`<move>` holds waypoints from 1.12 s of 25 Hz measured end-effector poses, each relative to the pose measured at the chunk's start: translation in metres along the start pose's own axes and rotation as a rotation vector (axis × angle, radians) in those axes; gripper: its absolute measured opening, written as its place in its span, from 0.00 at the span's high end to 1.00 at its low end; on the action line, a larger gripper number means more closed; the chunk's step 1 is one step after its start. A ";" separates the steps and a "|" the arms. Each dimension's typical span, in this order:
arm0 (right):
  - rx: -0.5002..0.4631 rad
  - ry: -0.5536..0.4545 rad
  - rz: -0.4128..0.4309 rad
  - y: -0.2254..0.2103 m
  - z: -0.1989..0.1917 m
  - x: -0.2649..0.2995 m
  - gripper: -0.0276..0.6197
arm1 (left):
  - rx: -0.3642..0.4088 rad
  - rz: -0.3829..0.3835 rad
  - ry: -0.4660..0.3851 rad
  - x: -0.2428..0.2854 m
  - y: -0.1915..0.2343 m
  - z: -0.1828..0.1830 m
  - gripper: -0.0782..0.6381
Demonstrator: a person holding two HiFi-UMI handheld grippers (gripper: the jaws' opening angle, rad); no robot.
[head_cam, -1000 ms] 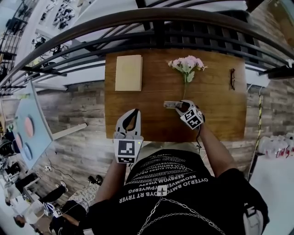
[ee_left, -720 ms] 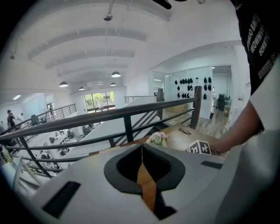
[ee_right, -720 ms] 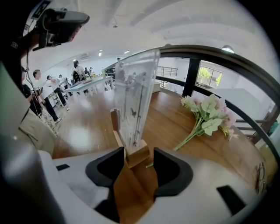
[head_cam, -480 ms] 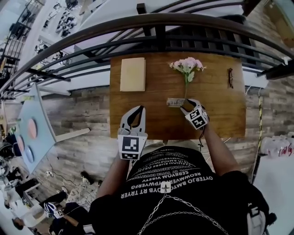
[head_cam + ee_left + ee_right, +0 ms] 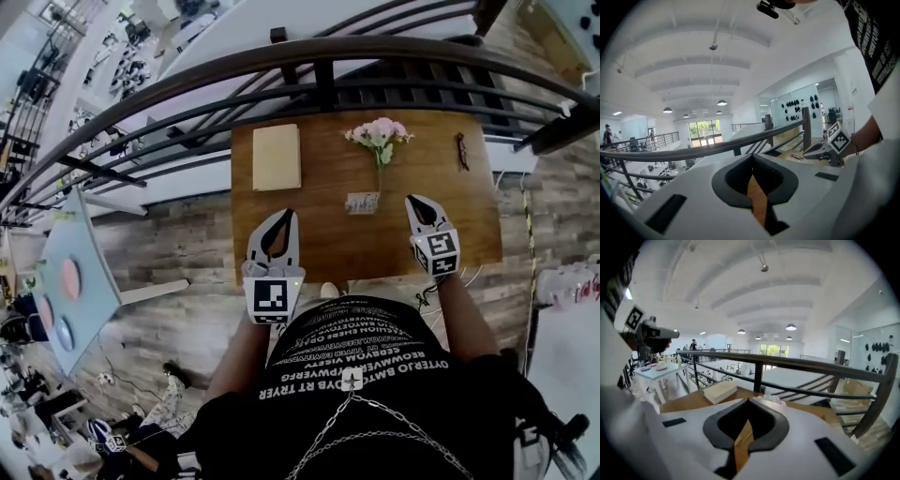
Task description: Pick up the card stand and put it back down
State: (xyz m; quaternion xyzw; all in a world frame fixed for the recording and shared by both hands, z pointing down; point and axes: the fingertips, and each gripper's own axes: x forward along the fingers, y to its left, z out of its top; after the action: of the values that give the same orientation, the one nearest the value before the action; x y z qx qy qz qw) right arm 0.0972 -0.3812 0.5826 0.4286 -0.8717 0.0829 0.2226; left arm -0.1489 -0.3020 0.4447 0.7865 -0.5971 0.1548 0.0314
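The small card stand [image 5: 362,202] sits upright on the wooden table [image 5: 319,244], just below the stem of the pink flowers [image 5: 379,135]. My right gripper [image 5: 418,201] hovers to the right of the stand, apart from it, jaws shut with nothing between them. Over the table's front left edge, my left gripper [image 5: 285,216] is also shut and empty. In the left gripper view its jaws [image 5: 752,158] meet and the right gripper [image 5: 829,145] shows at right. The right gripper view shows its own jaws [image 5: 749,401] closed over the table.
A tan book [image 5: 277,157] lies at the table's back left, also seen in the right gripper view [image 5: 721,391]. Dark glasses [image 5: 461,150] lie at the back right. A black railing [image 5: 319,56] runs behind the table, with a drop beyond it.
My right gripper has left the card stand, drawn back to the right and shut empty. The stand stays on the table. The left gripper has barely moved.
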 end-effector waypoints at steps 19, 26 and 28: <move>-0.149 -0.088 -0.023 0.087 0.084 -0.094 0.94 | 0.019 -0.108 -0.126 -0.069 -0.012 0.008 0.85; -0.174 -0.083 -0.032 0.098 0.091 -0.116 0.94 | 0.040 -0.147 -0.142 -0.078 -0.027 0.018 0.85; -0.171 -0.082 -0.037 0.095 0.091 -0.126 0.94 | 0.046 -0.152 -0.143 -0.081 -0.034 0.024 0.85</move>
State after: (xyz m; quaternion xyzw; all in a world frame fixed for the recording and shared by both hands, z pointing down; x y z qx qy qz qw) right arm 0.0611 -0.2635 0.4486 0.4272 -0.8759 -0.0137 0.2241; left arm -0.1313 -0.2222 0.4039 0.8390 -0.5328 0.1092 -0.0176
